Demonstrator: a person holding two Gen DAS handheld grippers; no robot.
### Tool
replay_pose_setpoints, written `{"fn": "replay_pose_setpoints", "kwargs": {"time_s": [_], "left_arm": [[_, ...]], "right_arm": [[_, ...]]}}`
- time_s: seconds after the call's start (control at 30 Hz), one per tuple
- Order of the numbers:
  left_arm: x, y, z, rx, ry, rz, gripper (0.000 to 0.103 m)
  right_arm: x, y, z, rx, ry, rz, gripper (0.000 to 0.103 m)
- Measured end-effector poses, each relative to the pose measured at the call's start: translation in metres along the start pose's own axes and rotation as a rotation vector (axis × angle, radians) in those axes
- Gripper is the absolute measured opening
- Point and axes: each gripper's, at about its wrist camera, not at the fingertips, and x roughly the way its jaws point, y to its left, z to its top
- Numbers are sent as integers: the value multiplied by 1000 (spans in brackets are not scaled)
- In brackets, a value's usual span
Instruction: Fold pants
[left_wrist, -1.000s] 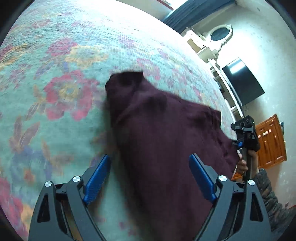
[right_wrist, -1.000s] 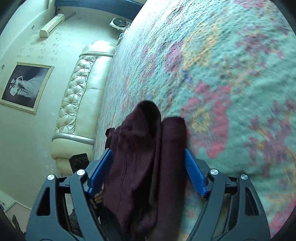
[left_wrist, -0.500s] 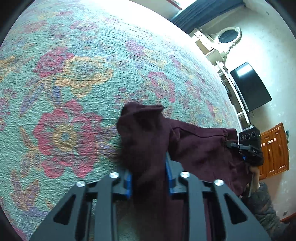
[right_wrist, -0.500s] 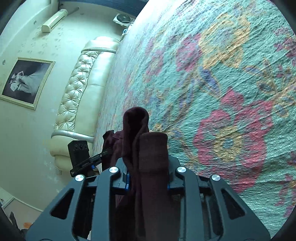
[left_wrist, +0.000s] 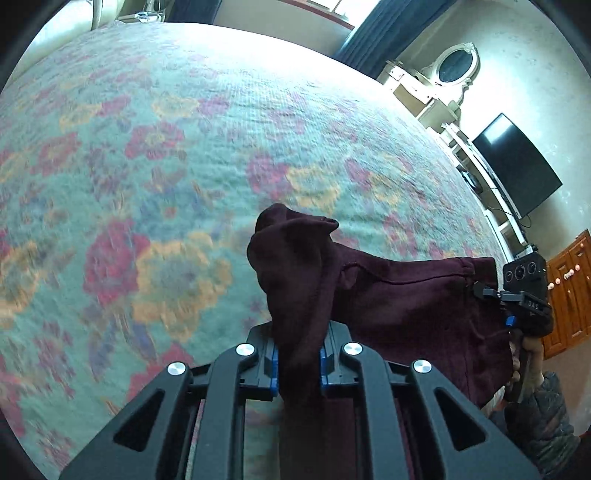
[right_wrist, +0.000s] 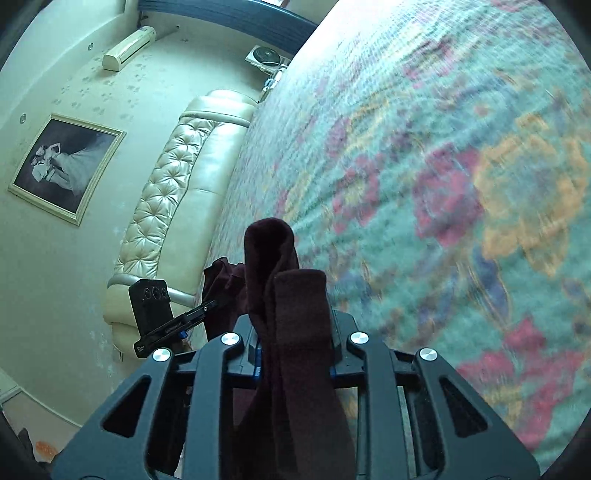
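The dark maroon pants (left_wrist: 399, 295) hang stretched between both grippers above a bed with a floral green blanket (left_wrist: 166, 155). My left gripper (left_wrist: 297, 363) is shut on a bunched end of the pants, which pokes up between the blue pads. My right gripper (right_wrist: 293, 356) is shut on another bunched end of the pants (right_wrist: 291, 295). In the left wrist view the right gripper (left_wrist: 524, 295) shows at the far right, holding the stretched cloth. In the right wrist view the left gripper (right_wrist: 162, 317) shows at lower left.
A cream tufted headboard (right_wrist: 173, 192) and a framed picture (right_wrist: 62, 166) lie to the left in the right wrist view. A dark TV (left_wrist: 517, 162), a white dresser with oval mirror (left_wrist: 447, 81) and a wooden cabinet (left_wrist: 569, 291) stand beyond the bed.
Both grippers closed on the pants from open a second ago, then lifted them off the blanket. The cloth now hangs taut between them and the blanket looks blurred with motion.
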Motion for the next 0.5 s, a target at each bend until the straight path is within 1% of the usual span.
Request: {"fn": "replay_pose_setpoints", "kwargs": {"time_s": [0.2, 0.37, 0.5], "left_arm": [[16, 13, 42, 10, -1, 65, 15], [32, 23, 55, 16, 26, 88, 15], [38, 28, 52, 9, 35, 86, 15]], "right_arm": [[23, 7, 34, -20, -9, -11, 23], [38, -6, 49, 7, 1, -27, 23], [42, -23, 48, 50, 4, -25, 23]]}}
